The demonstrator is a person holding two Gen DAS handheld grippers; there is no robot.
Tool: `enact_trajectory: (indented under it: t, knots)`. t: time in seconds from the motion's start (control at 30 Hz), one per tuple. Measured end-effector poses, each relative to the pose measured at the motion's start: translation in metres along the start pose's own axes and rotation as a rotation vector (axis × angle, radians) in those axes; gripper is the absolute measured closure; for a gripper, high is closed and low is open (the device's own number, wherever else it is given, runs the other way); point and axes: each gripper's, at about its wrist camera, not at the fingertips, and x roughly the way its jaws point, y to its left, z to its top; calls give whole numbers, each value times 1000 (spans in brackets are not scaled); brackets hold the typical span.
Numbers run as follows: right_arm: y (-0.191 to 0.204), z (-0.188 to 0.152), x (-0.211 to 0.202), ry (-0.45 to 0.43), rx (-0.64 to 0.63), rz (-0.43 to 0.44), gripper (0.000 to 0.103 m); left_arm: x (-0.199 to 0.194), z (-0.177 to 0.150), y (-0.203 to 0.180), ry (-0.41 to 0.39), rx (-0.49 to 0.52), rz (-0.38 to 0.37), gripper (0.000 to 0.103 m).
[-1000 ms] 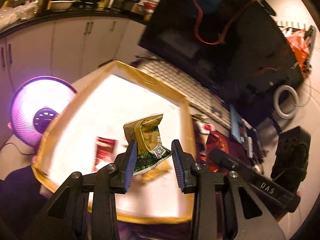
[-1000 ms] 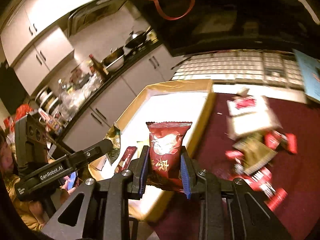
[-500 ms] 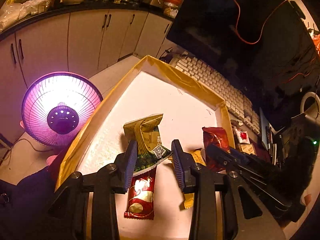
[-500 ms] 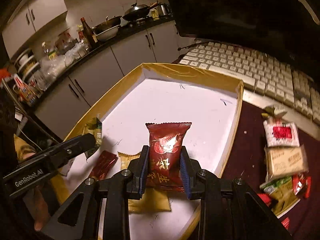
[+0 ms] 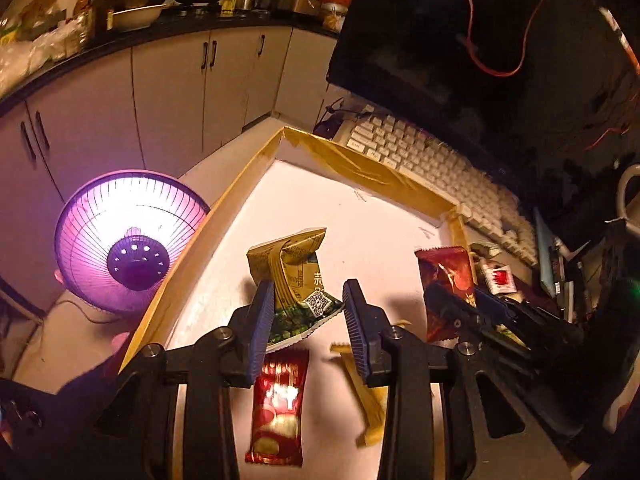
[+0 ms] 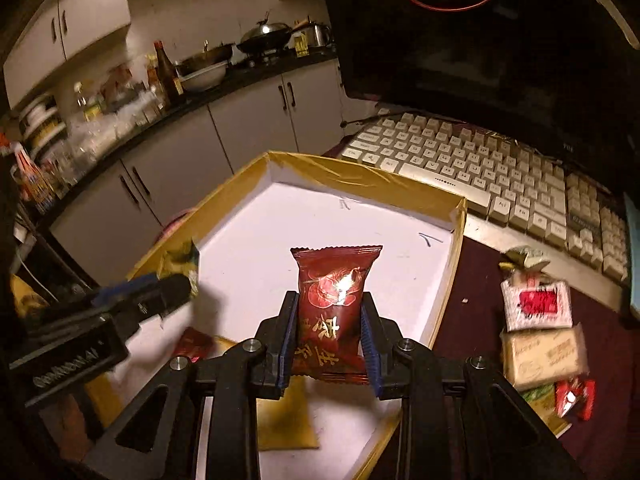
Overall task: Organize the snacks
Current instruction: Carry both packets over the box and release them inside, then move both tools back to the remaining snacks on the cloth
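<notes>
At the far left a purple-glowing round heater (image 5: 132,244) is shining beside the gold-rimmed white box (image 5: 224,216), which is sitting on the worktop. Over the box, the left tongs (image 5: 308,312) are hanging with a crumpled green-and-gold snack packet (image 5: 296,280) between the blue pads; the packet is lying against the left pad, and a narrow gap is showing at the right one, so whether they are truly pinching it cannot be told. Beneath them a shiny red packet (image 5: 278,404) and a yellow packet (image 5: 370,396) are lying flat on the white floor of the box. Further right, the right tongs (image 6: 330,336) are clamping a dark red snack packet (image 6: 336,300) with gold lettering, holding it upright above the box's near right part. Behind the box a white keyboard (image 6: 500,176) is stretching along under a dark monitor (image 6: 500,48). At the far right, outside the box, a small heap of loose snacks (image 6: 540,332) is resting on the dark red surface.
</notes>
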Motion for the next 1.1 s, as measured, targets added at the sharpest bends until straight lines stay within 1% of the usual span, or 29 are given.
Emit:
enact_trajectory:
  t: [0.07,0.17,0.23,0.33,0.4,0.47,0.5,0.53,0.57,0.6,0.63,0.67,0.7,0.83,0.93,0.97,1.1]
  knots:
    - [-1,1,9,35,-8,-36,74,12,3,-4,27,21,10,70]
    - [-3,-2,19,87,-3,-65,73,25,4,-10,65,42,29,70]
    - [-3,-5,23,97,-5,-75,71,28,3,-11,81,52,27,70]
    - [-3,-7,25,102,-6,-81,71,30,2,-12,98,63,45,70]
    - [-4,-7,23,100,6,-66,70,29,2,-12,96,63,49,69]
    - [-3,-8,17,83,7,-42,57,28,2,-12,96,65,53,65]
    - [-4,-8,12,69,8,-38,55,26,2,-12,91,62,50,63]
    - [-4,-8,7,50,10,-30,50,20,0,-12,74,56,34,62]
    - [-5,-10,-2,24,11,-14,42,15,-1,-12,55,56,18,54]
    - [-5,-11,-10,4,10,-5,39,6,-3,-14,27,57,6,46]
    - [-6,-13,-19,-19,9,1,35,0,-5,-15,6,57,4,42]
    - [-8,-15,-29,-40,13,-1,34,-7,-7,-16,-17,54,3,36]
    - [-11,-18,-37,-54,20,2,34,-16,-10,-18,-43,49,3,32]
    - [-33,-36,-76,-116,93,79,32,-40,-26,-26,-88,38,-7,32]
    - [-50,-54,-100,-157,144,114,31,-54,-43,-39,-100,41,-56,32]
    - [-55,-58,-104,-166,159,119,31,-58,-49,-47,-101,48,-77,32]
    - [-85,-83,-120,-179,230,119,31,-70,-66,-77,-102,99,-121,32]
